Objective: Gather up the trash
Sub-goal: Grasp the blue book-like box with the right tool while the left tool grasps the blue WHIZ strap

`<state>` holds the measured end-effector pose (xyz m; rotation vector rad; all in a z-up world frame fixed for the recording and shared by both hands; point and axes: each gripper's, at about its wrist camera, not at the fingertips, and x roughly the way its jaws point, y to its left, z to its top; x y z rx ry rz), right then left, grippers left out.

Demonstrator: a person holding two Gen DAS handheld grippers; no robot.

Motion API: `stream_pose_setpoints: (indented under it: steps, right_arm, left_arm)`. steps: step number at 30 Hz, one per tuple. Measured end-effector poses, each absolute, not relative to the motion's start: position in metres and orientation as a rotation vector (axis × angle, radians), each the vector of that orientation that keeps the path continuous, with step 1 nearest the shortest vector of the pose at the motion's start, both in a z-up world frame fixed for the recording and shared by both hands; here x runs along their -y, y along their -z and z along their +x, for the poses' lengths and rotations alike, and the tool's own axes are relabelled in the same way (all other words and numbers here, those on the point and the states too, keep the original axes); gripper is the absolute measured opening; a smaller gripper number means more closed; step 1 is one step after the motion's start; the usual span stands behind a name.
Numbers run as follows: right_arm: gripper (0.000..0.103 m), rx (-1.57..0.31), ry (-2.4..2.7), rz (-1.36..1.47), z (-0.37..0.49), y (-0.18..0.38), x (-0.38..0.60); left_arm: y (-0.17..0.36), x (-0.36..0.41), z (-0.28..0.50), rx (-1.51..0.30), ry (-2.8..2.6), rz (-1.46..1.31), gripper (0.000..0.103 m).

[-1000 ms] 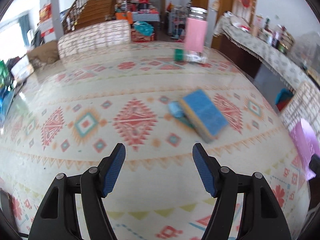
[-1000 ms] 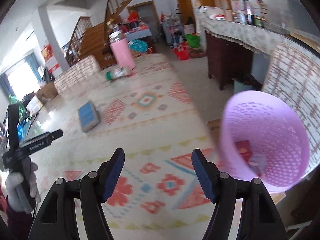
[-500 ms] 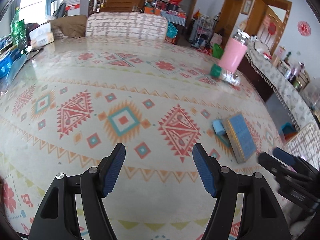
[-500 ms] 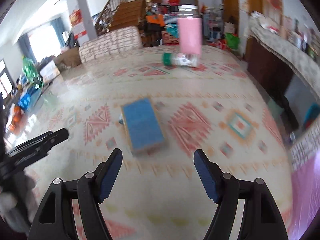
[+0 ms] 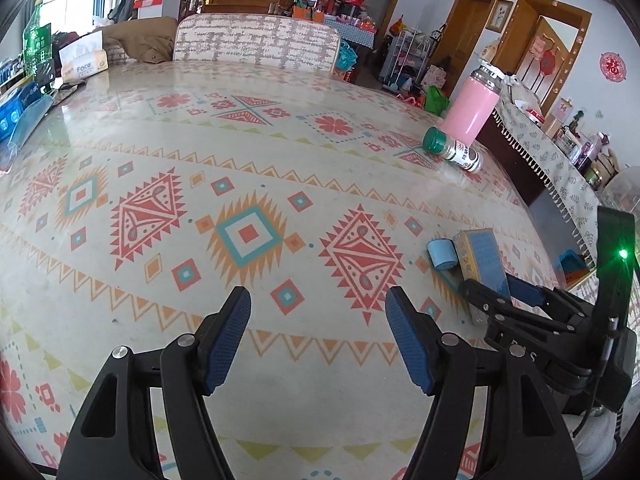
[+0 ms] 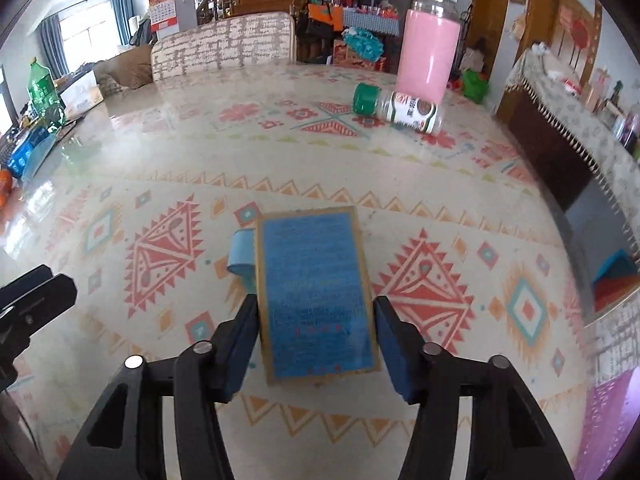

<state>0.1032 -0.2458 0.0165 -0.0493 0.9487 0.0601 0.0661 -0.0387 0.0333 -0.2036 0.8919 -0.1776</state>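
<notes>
The right gripper [image 6: 316, 320] straddles the blue box [image 6: 316, 292], which lies flat on the tabletop [image 6: 168, 152] towards its right edge. Its jaws stand wide, one on each long side, and neither visibly presses yet. If they close off-centre, the box could skid or twist away. A small blue roll [image 6: 242, 252] touches the box's left side and could be nudged or caught by the left pad. The left gripper [image 5: 318, 332] hovers wide open, holding nothing. The green-capped bottle [image 6: 396, 108] lies near the far right corner.
</notes>
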Motion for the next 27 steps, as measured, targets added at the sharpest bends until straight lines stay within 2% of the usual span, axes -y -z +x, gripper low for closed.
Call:
stream_pose_setpoints:
  steps: [8, 13, 20, 27]
  right_arm:
    - [0.059, -0.894, 0.0, -0.026, 0.094, -0.038, 0.268]
    - [0.059, -0.877, 0.053, -0.046, 0.134, -0.047, 0.273]
    - [0.059, -0.949, -0.009, -0.077, 0.184, -0.027, 0.259]
    - [0.059, -1.027, -0.183, -0.07, 0.137, -0.024, 0.234]
  left_arm:
    - [-0.034, 0.029, 0.069, -0.898, 0.17, -0.248, 0.069]
    - [-0.033, 0.025, 0.07, -0.902, 0.171, -0.263, 0.069]
    - [-0.035, 0.016, 0.072, -0.899, 0.153, -0.285, 0.069]
    - [-0.034, 0.013, 0.074, -0.908, 0.15, -0.296, 0.069]
